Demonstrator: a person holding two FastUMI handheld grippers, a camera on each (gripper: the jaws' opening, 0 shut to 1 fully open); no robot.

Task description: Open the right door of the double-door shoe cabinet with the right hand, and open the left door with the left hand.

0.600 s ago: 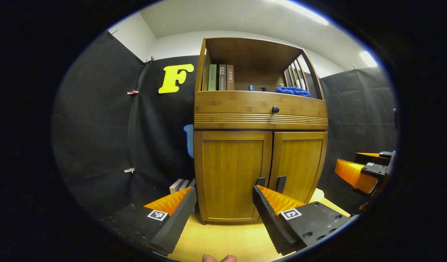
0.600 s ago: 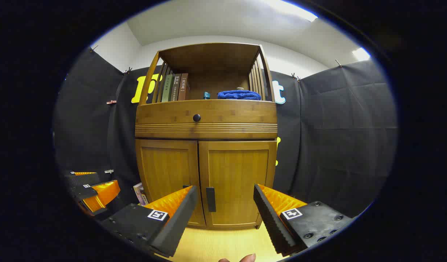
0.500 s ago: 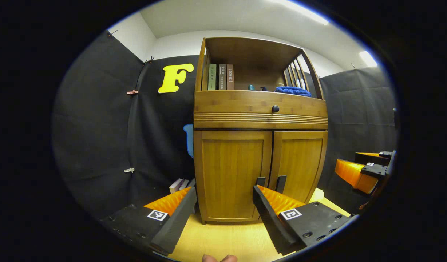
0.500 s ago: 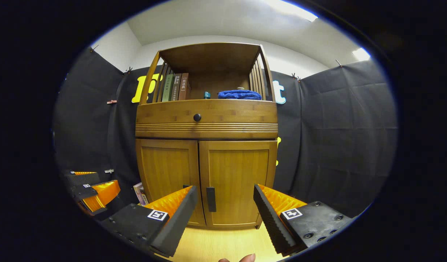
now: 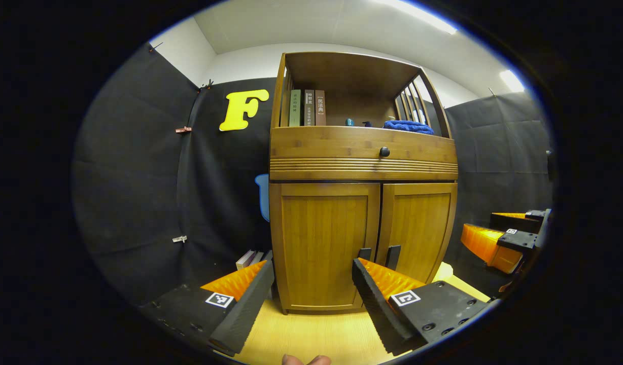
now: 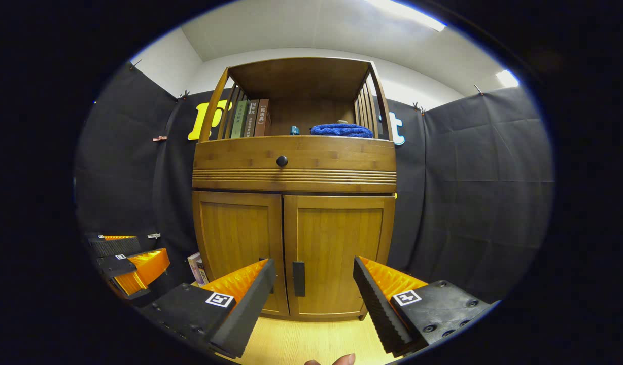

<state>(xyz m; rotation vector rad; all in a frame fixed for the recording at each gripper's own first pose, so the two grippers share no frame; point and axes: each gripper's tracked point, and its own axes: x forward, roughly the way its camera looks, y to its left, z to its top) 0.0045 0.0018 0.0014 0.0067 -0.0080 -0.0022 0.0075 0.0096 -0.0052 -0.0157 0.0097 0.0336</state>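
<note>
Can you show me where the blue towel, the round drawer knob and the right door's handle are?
blue towel (image 6: 342, 131): right gripper view, middle of the folded cloth on the shelf.
round drawer knob (image 6: 281, 161): right gripper view, centre of the dark knob.
right door's handle (image 6: 299, 278): right gripper view, middle of the dark upright bar.

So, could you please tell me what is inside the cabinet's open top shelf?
The open top shelf holds three upright books, a folded blue cloth and a small teal object. Its raised front rail hides their bases.

Both cams low, near, facing shoe cabinet (image 5: 362, 203) front; left gripper view offset left.
</note>
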